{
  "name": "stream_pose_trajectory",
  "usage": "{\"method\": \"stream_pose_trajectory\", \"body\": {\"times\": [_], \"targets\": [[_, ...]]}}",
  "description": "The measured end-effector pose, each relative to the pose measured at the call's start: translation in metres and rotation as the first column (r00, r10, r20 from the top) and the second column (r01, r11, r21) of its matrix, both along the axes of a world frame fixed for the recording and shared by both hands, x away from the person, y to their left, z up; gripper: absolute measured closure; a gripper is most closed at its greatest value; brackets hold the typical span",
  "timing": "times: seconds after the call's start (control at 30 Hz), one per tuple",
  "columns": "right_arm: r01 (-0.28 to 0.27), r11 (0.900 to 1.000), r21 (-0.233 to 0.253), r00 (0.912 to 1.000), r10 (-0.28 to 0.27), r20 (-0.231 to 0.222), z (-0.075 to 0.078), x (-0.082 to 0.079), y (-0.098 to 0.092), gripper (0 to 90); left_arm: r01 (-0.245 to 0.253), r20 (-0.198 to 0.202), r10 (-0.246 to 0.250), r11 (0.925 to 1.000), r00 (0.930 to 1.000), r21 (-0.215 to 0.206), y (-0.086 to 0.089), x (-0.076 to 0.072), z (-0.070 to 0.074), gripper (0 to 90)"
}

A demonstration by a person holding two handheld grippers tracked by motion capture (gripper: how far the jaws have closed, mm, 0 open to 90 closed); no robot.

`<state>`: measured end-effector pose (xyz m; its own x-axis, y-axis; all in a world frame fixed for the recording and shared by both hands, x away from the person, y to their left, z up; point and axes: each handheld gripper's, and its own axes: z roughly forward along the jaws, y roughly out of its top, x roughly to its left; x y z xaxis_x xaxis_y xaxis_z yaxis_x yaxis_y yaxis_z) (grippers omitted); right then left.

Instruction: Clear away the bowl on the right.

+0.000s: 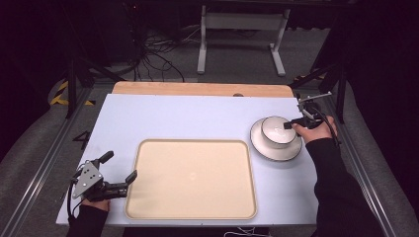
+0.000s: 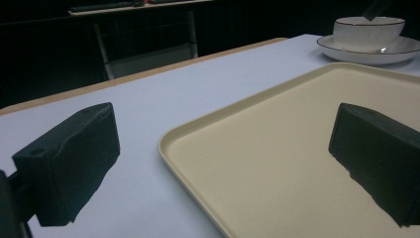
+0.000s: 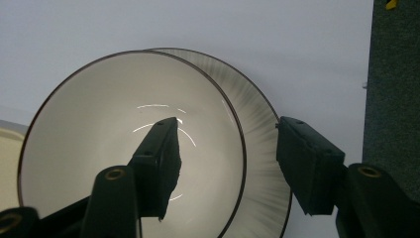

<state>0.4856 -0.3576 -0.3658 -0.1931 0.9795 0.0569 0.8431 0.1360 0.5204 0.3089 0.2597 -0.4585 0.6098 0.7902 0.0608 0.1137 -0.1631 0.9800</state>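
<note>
1. White bowl [image 1: 277, 131] sat on plate [image 1: 275, 147], counter's right side, right of tray [image 1: 190, 178].
2. Right tongs [image 1: 291, 125] open, straddling bowl's near rim: one jaw inside, one outside.
3. Left tongs [image 1: 119, 171] open, empty, well apart.

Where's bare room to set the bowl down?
The tray is bare all over. The table is free behind it, up to the wooden edge. It is crowded at the right, where the right gripper straddles the bowl's rim on the plate.
</note>
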Motion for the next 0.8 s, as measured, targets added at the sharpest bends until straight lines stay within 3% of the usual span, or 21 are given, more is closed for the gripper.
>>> {"method": "stream_pose_trajectory", "body": {"times": [0.37,0.57,0.8], "targets": [[-0.006,1.0,-0.01,0.9975,0.005,-0.07,-0.012,0.011,-0.003,54.7,0.001,0.0,-0.001,1.0,1.0,0.0,0.0,0.0,0.0,0.2],[0.002,1.0,-0.023,0.9938,-0.004,-0.111,-0.019,0.017,-0.005,65.9,0.002,0.0,-0.002,1.0,1.0,0.001,0.0,0.0,0.0,0.2],[-0.007,1.0,0.003,0.987,0.007,-0.161,-0.025,0.021,-0.004,73.6,0.001,0.0,-0.001,1.0,1.0,-0.001,0.0,0.0,0.0,0.2]]}}
